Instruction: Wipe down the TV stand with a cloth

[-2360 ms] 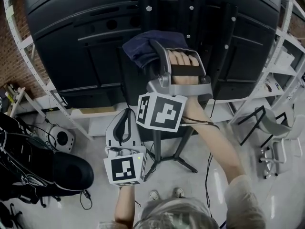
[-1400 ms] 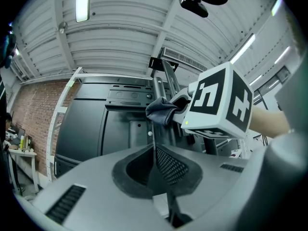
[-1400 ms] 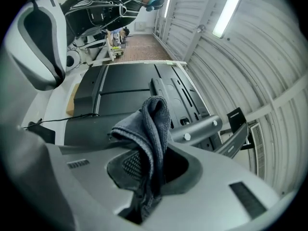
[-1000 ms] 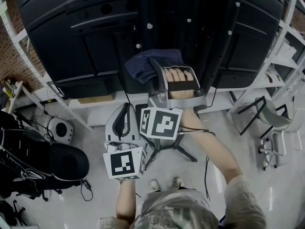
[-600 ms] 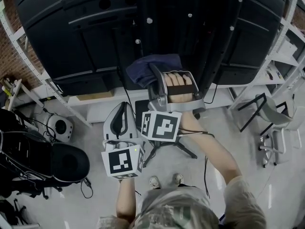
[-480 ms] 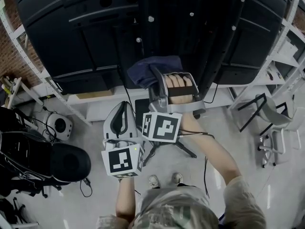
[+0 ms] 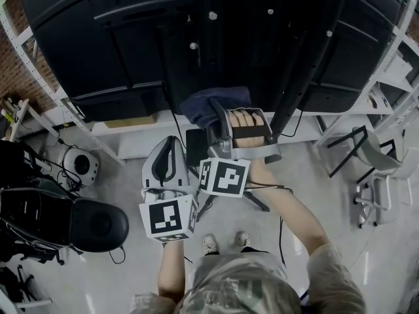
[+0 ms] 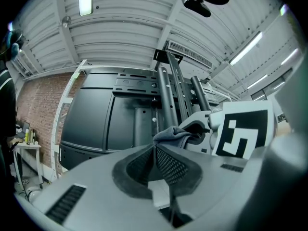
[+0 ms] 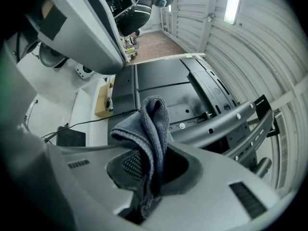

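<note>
The dark blue cloth [image 7: 211, 104] is bunched against the black TV stand's upright column [image 7: 196, 51], at the lower edge of the TV's black back panel [image 7: 98, 38]. My right gripper [image 7: 216, 110] is shut on the cloth. In the right gripper view the cloth [image 9: 150, 129] hangs folded between the jaws, before the stand's cross bars [image 9: 226, 119]. My left gripper [image 7: 171, 142] hangs lower and to the left, shut on nothing. In the left gripper view its pads [image 8: 166, 163] meet, and the cloth [image 8: 179, 132] shows beyond them.
White shelving racks stand at the left [image 7: 39, 70] and right [image 7: 393, 77]. Black bags and a round seat [image 7: 98, 224] lie on the floor at left, beside a small round device [image 7: 78, 164]. A chair [image 7: 373, 169] stands at right. The stand's legs [image 7: 256, 201] and cables cross the floor.
My right gripper has slid the cloth down the stand's column, from the middle of the TV back to its lower edge. The left gripper has stayed shut below it.
</note>
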Motion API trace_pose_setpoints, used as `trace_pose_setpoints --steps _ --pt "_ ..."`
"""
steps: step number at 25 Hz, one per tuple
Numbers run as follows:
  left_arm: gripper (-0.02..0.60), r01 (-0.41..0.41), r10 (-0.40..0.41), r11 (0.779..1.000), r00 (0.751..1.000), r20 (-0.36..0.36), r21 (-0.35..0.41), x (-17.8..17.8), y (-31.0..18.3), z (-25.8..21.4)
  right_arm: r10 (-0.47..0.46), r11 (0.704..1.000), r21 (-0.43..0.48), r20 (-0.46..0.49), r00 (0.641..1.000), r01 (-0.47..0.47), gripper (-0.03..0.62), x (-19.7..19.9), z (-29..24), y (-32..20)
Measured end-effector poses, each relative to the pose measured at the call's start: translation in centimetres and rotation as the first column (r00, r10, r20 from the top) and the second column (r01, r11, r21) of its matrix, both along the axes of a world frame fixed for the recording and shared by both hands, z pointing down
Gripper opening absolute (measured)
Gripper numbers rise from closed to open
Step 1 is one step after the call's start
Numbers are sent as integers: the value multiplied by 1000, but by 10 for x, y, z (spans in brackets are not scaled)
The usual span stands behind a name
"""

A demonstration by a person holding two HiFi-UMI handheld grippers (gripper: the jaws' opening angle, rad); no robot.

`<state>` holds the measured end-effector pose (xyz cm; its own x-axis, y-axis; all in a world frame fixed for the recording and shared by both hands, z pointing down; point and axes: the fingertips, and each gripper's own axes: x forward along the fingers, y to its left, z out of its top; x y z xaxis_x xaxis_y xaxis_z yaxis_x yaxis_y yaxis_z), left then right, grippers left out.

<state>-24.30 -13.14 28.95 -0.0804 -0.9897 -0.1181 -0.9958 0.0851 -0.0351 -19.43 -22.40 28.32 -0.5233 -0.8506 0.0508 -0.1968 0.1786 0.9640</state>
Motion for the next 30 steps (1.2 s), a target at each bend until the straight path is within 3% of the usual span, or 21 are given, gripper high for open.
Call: trace_pose_setpoints --steps 24,30 --pt "15 -15 15 996 1000 -3 -89 1 -2 42 2 989 -149 -46 999 -9 58 0 83 4" --pt "14 -2 0 995 1000 -19 -101 -10 -3 54 1 990 -143 -49 999 -8 58 -4 96 6"
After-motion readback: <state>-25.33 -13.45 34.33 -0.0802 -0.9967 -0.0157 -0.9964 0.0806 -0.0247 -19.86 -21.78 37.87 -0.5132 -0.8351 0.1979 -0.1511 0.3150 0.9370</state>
